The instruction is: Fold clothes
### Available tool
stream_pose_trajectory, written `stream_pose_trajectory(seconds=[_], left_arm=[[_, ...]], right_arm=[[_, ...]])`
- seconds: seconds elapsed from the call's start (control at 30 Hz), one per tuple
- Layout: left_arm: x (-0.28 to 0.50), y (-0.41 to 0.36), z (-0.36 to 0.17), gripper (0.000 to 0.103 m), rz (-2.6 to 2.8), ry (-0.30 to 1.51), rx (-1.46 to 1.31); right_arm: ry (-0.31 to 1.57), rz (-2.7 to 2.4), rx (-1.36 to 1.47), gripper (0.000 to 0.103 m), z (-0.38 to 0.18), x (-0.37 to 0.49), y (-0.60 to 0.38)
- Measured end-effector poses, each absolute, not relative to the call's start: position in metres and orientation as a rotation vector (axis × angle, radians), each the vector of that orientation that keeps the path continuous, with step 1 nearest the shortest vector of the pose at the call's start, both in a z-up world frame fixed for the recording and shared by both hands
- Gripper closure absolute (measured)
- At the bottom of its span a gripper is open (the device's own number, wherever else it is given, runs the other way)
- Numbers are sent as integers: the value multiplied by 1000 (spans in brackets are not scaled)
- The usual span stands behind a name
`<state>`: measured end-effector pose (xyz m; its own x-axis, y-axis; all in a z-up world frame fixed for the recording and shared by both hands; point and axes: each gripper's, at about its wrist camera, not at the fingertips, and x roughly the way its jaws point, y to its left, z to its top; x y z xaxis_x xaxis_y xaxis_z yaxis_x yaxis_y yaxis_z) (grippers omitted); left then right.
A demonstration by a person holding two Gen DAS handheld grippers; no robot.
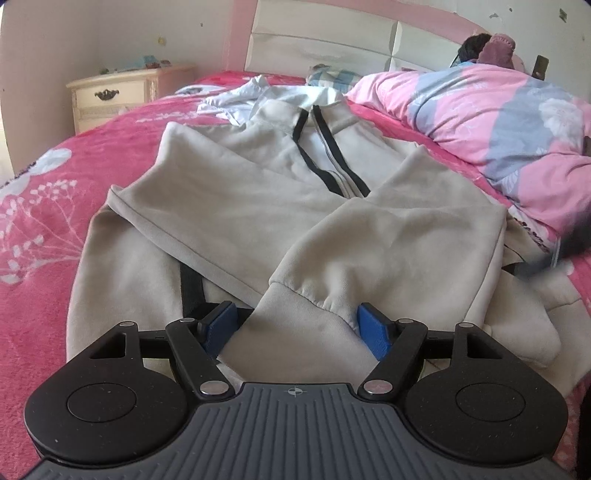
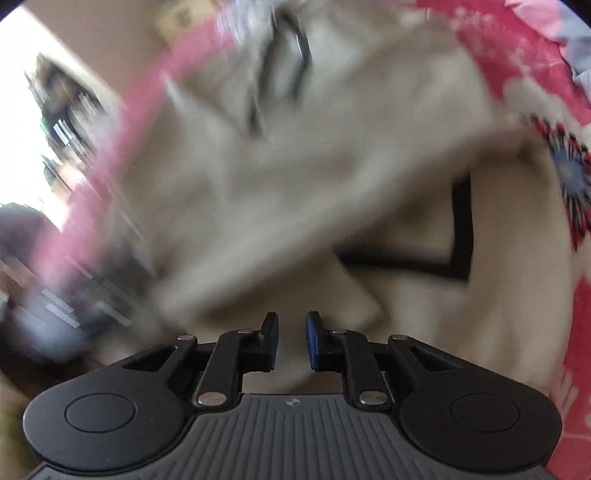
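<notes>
Nearest the left wrist camera, the left gripper (image 1: 295, 325) stood wide, its blue pads (image 1: 373, 326) flanking the ribbed sleeve cuff (image 1: 306, 314) without visibly pressing it, so it looked open around the cuff, not clamped. The beige zip jacket (image 1: 258, 192) lay face up on the pink floral bed (image 1: 40, 221), both sleeves crossed over the front and its collar toward the headboard (image 1: 332, 33), beside a pink and grey quilt (image 1: 487, 110). In the blurred right wrist view, the right gripper (image 2: 291, 339) hung above the jacket with its jaws nearly together and nothing between them. The fleece looked soft, thick and limp; it would likely sag, so hems and cuffs seemed the best holds.
</notes>
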<state>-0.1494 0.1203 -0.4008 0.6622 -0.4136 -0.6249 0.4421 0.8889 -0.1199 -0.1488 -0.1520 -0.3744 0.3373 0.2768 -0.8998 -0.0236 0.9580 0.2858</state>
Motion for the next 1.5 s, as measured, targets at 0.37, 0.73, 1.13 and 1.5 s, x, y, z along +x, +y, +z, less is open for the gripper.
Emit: stream_pose_trajectory(seconds=[0.37, 0.73, 1.13, 1.5], left_arm=[[-115, 187, -369, 32, -183, 597, -254], [-38, 192, -416, 37, -26, 604, 128], [-37, 223, -422, 36, 44, 586, -116], [-46, 238, -407, 37, 96, 520, -143]], right_arm=[[979, 315, 226, 82, -300, -126, -127], [969, 445, 277, 82, -312, -66, -55], [961, 570, 156, 91, -351, 15, 35], [1022, 589, 192, 103, -410, 39, 59]])
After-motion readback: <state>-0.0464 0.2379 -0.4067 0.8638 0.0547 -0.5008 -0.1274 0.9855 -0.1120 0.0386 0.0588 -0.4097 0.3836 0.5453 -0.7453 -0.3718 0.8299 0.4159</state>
